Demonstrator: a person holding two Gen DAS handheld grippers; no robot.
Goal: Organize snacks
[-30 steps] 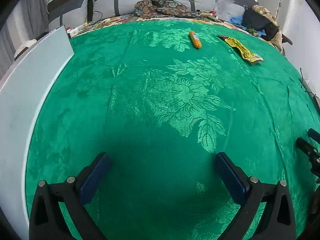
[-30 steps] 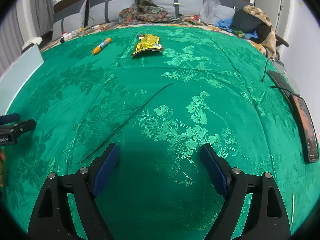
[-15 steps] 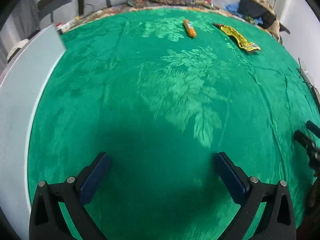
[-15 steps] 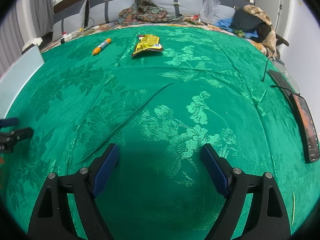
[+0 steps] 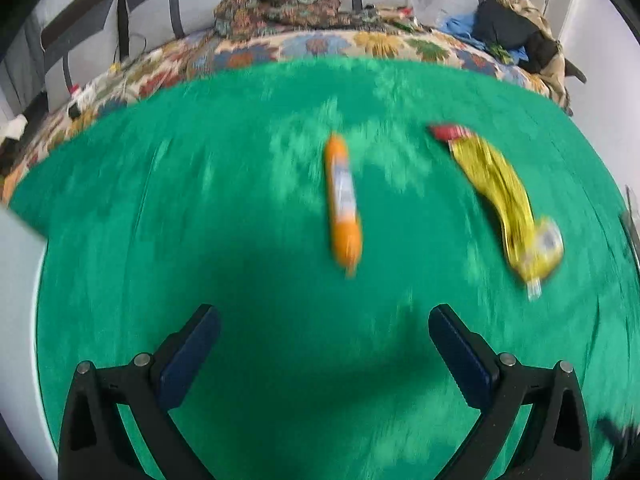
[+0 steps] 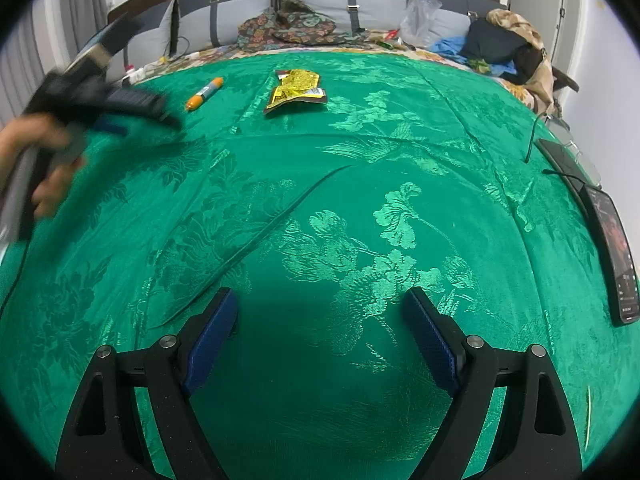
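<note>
The orange snack stick lies on the green bedspread just beyond the left gripper, its long axis running away from the empty, spread fingers (slightly right). The right gripper, likewise wide and empty, sits much farther off.

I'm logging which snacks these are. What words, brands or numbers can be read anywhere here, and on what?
None can be read.
Orange sausage-shaped snack stick: pale label band, blurred in the left wrist view, too small in the right.
Yellow foil snack packet: dark markings and a white patch, too small to read.
Black phone at the green cloth's right edge: lit screen, nothing legible.
</note>
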